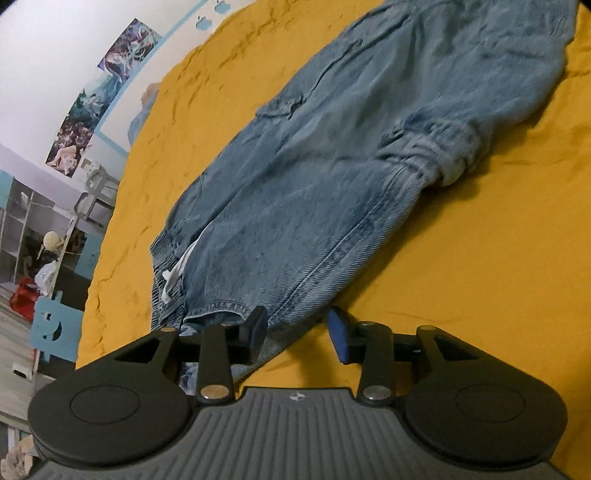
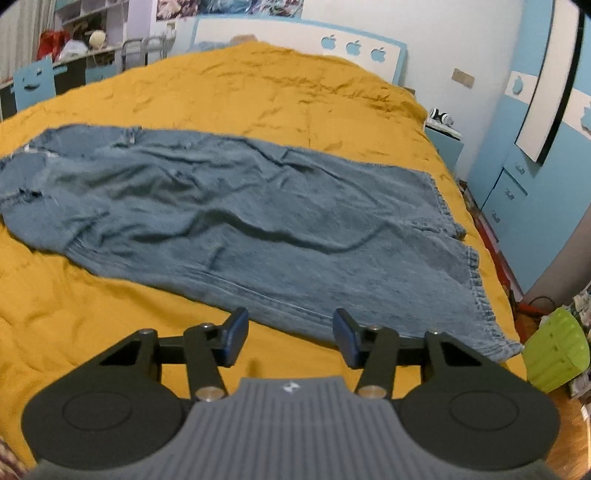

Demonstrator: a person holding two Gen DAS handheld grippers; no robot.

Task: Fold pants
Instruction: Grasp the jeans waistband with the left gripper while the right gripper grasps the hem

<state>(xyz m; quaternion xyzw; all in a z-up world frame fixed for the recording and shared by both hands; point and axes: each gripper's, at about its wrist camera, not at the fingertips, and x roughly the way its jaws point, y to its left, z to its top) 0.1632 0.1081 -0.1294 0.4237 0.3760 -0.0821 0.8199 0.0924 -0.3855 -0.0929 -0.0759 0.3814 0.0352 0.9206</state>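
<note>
Blue denim pants [image 1: 332, 155] lie spread on a yellow bedspread [image 1: 480, 240], one leg laid over the other. In the left wrist view my left gripper [image 1: 297, 334] is open, its jaws on either side of the near edge of the pants by the waistband [image 1: 166, 273] with its white drawstring. In the right wrist view the pants [image 2: 240, 221] stretch across the bedspread [image 2: 92, 314], leg cuffs at the right. My right gripper [image 2: 290, 338] is open and empty, just in front of the near edge of the pants, not touching.
A white and blue headboard [image 2: 295, 40] stands at the far end of the bed. Shelves with clutter [image 2: 85, 29] stand at back left. A blue wardrobe [image 2: 535, 147] and a nightstand [image 2: 443, 144] stand at the right. A green basket [image 2: 554, 354] sits on the floor by the bed corner.
</note>
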